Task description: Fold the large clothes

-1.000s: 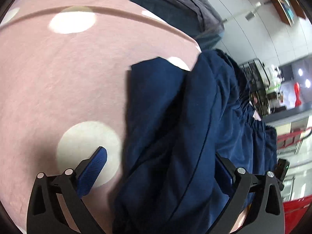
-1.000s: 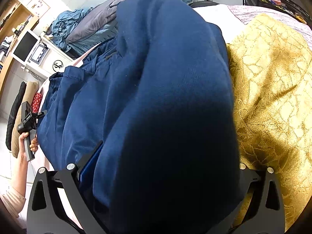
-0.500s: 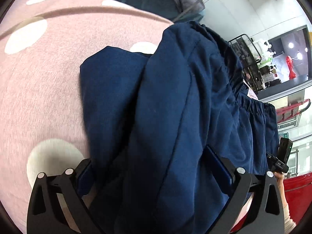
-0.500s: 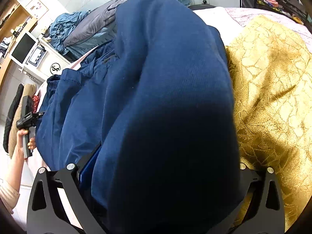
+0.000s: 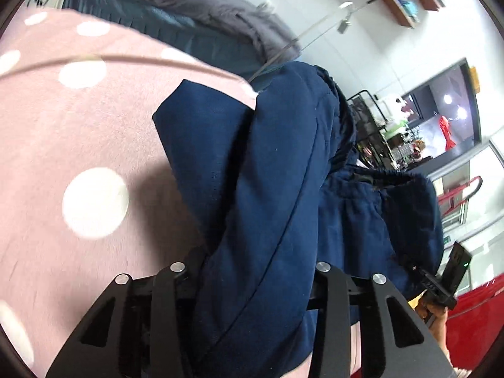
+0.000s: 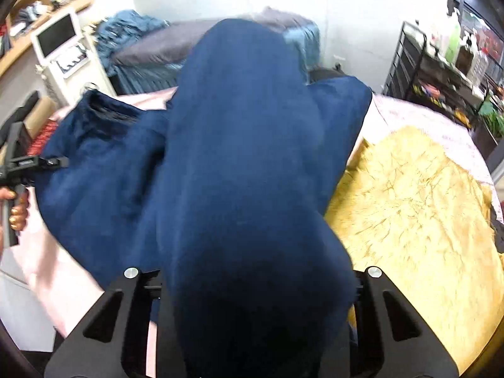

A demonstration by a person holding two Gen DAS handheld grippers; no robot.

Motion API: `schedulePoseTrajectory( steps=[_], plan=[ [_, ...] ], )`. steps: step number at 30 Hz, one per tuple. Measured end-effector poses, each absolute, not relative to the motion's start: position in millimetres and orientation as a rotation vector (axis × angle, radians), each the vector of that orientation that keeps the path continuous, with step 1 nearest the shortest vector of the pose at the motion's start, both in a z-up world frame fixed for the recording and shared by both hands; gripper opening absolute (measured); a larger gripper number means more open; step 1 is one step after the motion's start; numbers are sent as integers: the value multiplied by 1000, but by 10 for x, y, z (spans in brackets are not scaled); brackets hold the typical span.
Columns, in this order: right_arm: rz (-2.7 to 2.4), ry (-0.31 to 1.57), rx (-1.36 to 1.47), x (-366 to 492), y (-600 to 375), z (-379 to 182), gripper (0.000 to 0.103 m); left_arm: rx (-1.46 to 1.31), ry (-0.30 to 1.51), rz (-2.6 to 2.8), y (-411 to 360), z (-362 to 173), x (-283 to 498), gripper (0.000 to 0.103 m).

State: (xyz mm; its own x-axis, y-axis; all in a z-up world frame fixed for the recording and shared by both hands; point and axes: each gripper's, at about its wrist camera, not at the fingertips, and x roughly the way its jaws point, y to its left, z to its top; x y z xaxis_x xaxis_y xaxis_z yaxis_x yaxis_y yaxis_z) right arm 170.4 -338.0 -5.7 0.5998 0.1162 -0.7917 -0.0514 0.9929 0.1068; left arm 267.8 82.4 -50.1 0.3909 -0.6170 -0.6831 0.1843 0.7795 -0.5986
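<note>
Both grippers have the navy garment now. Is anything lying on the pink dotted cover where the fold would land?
Nothing visible does. The left gripper and right gripper are shut on the navy garment; the pink dotted cover beside it looks bare. The yellow blanket lies on the other side.

Navy garment (image 5: 267, 189) is soft matt cloth – slightly fuzzy. Pink polka-dot sheet (image 5: 78, 145) looks like brushed matt fabric. Gold blanket (image 6: 409, 204) has a sheen – crinkly texture. Claw arms are matt black plastic.

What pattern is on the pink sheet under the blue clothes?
White polka dots on the pink sheet, clearest in the left wrist view.
</note>
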Motion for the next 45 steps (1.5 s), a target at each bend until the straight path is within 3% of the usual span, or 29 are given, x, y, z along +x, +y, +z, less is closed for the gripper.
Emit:
schedulePoseTrajectory(
  steps=[6, 12, 17, 25, 32, 39, 45],
  plan=[
    [238, 863, 53, 1070, -2911, 359, 31, -411, 986, -525, 923, -51, 1907, 37],
    [279, 893, 133, 440, -2750, 280, 30, -487, 994, -455, 1363, -99, 1296, 37],
    [266, 882, 204, 210, -2825, 239, 30, -478, 992, -451, 1400, -50, 1226, 37],
    [280, 802, 200, 328, -3009, 568, 27, -330, 929, -548, 839, 506, 1625, 36],
    [175, 636, 191, 281, -3626, 1200, 26, -269, 826, -707, -52, 1184, 2149, 36],
    [-105, 465, 205, -150, -4623, 1748, 26, -175, 739, -947, -1731, 1722, 2601, 36],
    [-375, 389, 258, -778, -5463, 1886, 26, -119, 745, -1112, -3175, 1787, 2796, 36]
  ],
)
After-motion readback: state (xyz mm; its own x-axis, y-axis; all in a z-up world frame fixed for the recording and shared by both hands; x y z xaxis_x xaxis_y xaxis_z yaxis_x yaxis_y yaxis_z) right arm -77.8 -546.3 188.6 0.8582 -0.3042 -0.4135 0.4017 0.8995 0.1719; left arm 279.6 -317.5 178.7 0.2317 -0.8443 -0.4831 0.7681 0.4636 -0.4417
